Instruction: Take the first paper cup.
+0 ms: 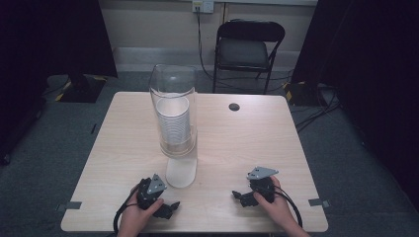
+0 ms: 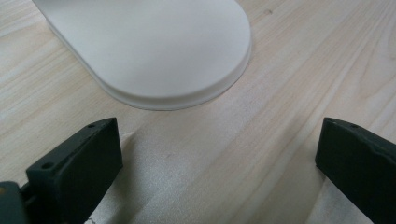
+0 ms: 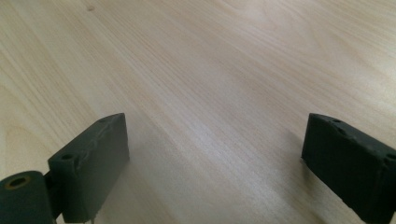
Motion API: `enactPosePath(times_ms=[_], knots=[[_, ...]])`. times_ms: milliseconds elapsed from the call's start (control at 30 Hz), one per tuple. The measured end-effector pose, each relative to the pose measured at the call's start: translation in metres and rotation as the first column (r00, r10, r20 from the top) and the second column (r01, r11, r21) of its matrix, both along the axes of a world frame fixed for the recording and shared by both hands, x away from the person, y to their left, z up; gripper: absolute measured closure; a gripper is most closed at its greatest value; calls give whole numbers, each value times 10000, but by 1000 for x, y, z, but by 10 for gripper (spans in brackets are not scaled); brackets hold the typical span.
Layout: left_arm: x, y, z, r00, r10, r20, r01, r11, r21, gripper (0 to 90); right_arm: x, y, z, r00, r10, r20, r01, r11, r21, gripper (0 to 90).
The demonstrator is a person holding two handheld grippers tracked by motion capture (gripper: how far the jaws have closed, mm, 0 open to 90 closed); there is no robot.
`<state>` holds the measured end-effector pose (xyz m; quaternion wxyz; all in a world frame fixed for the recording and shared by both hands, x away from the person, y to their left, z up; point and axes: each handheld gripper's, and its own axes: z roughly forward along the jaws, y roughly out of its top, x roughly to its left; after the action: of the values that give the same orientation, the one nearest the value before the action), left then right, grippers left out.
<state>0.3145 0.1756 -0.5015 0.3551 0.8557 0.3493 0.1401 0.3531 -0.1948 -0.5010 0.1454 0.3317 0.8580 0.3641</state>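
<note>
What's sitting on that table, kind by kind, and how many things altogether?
Clear cup dispenser with white base: 1
Stack of white cups, too tightly nested to count singly: 1
Hand-held tools, left and right, both open: 2
Total: 4

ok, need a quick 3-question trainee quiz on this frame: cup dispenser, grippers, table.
1. True or false: the left gripper is shut on a cup.
2. Where is the stack of white cups? A) lying loose on the table B) upright inside the clear tube C) on the chair
3. Which gripper is nearer the dispenser's white base?

Key:
1. False. In the left gripper view the jaws stand wide apart over bare table, nothing between them.
2. B.
3. The left gripper; the rounded end of the base lies just ahead of its jaws. The right gripper, also open, rests farther to the side.
</note>
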Motion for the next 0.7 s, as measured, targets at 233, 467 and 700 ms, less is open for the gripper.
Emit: enactPosePath(times_ms=[233, 467, 700], knots=[[3, 0, 15, 9977, 634, -242, -658, 9911, -1154, 187, 0, 0, 0, 10000, -5, 4, 5, 10000, -1, 68], [4, 4, 34, 9959, 905, -36, -898, 9812, -1711, 166, 0, 0, 0, 10000, -32, -22, 32, 10000, -4, 68], [6, 9, 57, 9914, 1200, 529, -1068, 9728, -2055, 181, 0, 0, 0, 10000, 3, -1, -3, 10000, 9, 68]])
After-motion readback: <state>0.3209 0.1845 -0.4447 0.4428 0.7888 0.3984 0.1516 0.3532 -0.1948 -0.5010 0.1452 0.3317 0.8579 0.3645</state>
